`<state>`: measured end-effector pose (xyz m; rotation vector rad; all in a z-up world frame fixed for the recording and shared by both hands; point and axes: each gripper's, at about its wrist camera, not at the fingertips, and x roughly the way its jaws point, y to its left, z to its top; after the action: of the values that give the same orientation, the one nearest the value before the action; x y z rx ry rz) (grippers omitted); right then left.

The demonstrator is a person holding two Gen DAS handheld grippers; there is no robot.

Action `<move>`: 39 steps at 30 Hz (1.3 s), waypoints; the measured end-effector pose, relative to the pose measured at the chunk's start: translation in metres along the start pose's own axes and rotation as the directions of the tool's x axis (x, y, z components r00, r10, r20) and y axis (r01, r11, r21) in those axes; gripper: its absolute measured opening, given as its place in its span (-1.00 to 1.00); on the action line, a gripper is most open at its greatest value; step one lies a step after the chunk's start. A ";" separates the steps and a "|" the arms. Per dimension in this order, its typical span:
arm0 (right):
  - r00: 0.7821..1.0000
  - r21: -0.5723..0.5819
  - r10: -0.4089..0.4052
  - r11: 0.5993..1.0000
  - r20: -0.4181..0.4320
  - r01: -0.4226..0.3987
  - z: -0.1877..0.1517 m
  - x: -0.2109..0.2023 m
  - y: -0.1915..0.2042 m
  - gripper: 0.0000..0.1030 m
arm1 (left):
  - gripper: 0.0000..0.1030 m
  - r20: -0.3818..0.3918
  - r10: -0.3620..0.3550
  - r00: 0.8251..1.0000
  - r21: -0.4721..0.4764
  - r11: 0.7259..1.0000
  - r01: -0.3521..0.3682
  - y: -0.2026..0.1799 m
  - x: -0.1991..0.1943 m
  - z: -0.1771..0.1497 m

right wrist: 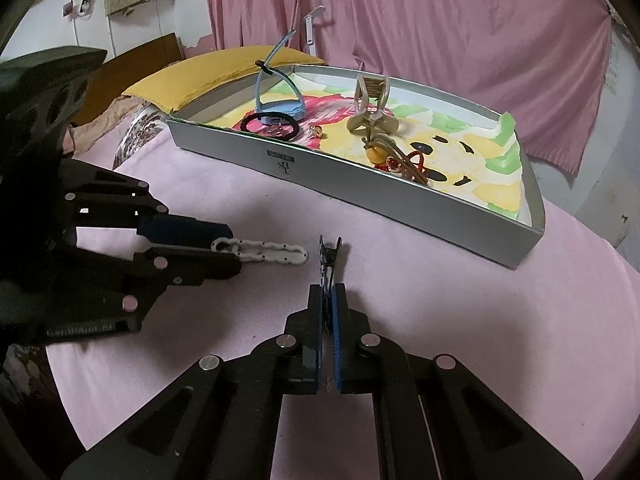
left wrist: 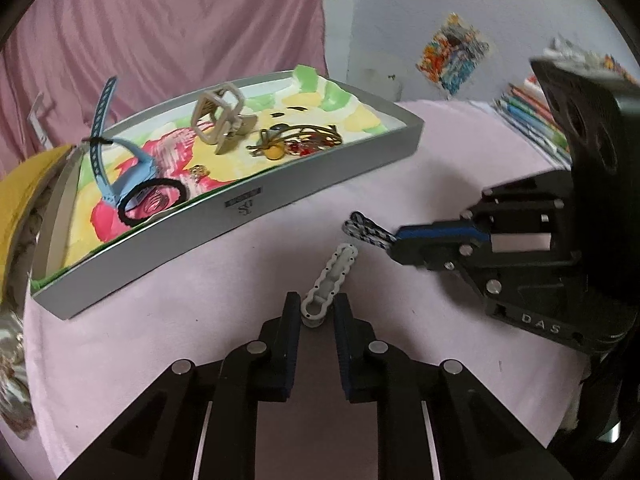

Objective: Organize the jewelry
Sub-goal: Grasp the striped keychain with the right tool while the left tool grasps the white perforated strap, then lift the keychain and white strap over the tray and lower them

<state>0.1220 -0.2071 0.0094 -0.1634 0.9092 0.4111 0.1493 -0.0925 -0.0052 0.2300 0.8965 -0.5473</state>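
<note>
A grey tray (left wrist: 224, 236) (right wrist: 400, 196) lined with a colourful cloth stands on the pink bedsheet. In it lie a blue watch (left wrist: 124, 176) (right wrist: 280, 108), a black hair tie (left wrist: 154, 202) (right wrist: 270, 125), a beige claw clip (left wrist: 222, 120) (right wrist: 372, 110) and a necklace with an amber bead (left wrist: 276, 150) (right wrist: 378, 154). My left gripper (left wrist: 316, 312) (right wrist: 228, 246) is shut on the end of a white hair clip (left wrist: 332, 276) (right wrist: 264, 251) on the sheet. My right gripper (right wrist: 328, 304) (left wrist: 394, 240) is shut on a black-and-white patterned hair clip (right wrist: 329, 264) (left wrist: 366, 230), just right of the white one.
A yellow pillow (right wrist: 212, 72) (left wrist: 20, 200) lies behind the tray's left end. Pink curtains (right wrist: 440, 20) hang behind. Stacked books (left wrist: 532, 116) lie at the far right of the bed in the left wrist view.
</note>
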 end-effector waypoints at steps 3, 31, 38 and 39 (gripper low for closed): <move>1.000 0.002 0.001 1.000 0.000 -0.001 -0.001 -0.001 0.000 -0.93 | -0.70 -0.001 -0.004 1.000 -0.021 1.000 0.004 0.000 -0.001 -0.001; 0.774 0.161 -0.223 0.974 0.592 0.158 0.052 -0.070 -0.007 -0.93 | -0.71 0.532 0.287 0.797 -0.363 0.927 -0.093 0.045 -0.065 0.036; 0.779 0.177 -0.239 0.970 0.579 0.166 0.059 -0.039 -0.014 -0.93 | -0.70 0.565 0.370 0.738 -0.358 0.915 -0.185 0.047 -0.058 0.038; 0.782 0.180 -0.242 0.969 0.575 0.168 0.059 -0.037 -0.015 -0.93 | -0.70 0.566 0.375 0.734 -0.357 0.914 -0.191 0.046 -0.057 0.038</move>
<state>0.1513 -0.2131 0.0735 -0.0152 0.2822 0.1787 0.1717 -0.0493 0.0611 -0.0783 0.2578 -0.1704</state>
